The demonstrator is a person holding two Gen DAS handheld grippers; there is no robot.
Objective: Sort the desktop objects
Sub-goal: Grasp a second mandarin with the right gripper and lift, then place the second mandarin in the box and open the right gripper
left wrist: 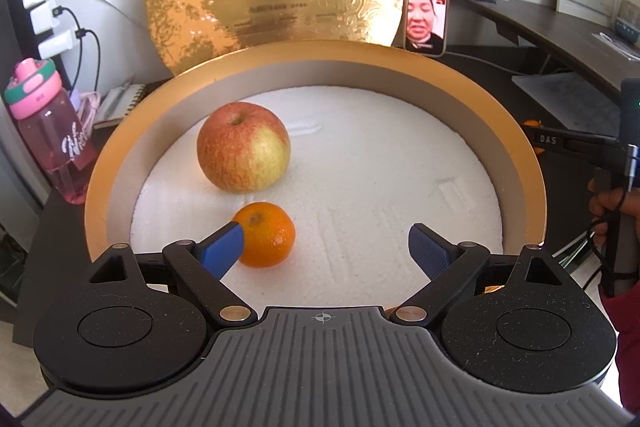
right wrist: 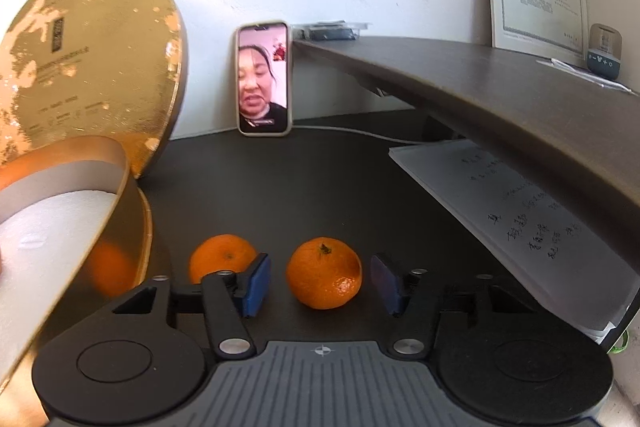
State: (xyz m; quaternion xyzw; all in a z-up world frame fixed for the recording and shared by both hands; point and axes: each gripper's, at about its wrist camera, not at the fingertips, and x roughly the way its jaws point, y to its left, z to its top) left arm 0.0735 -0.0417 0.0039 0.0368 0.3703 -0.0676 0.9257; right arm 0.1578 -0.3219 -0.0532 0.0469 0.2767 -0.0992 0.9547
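We list a round gold box (left wrist: 120,163) with a white foam floor, holding an apple (left wrist: 243,147) at 10 o'clock and a mandarin (left wrist: 266,235) at 8 o'clock. Our left gripper (left wrist: 326,247) stands open above the foam, gripping nothing. Our right gripper (right wrist: 320,285) brackets a mandarin on the desk (right wrist: 324,273) with gaps both sides; a second desk mandarin (right wrist: 220,257) lies at its 9 o'clock.

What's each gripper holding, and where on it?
Nothing held. Left gripper open over the box; right gripper straddles a tangerine, pads not touching.
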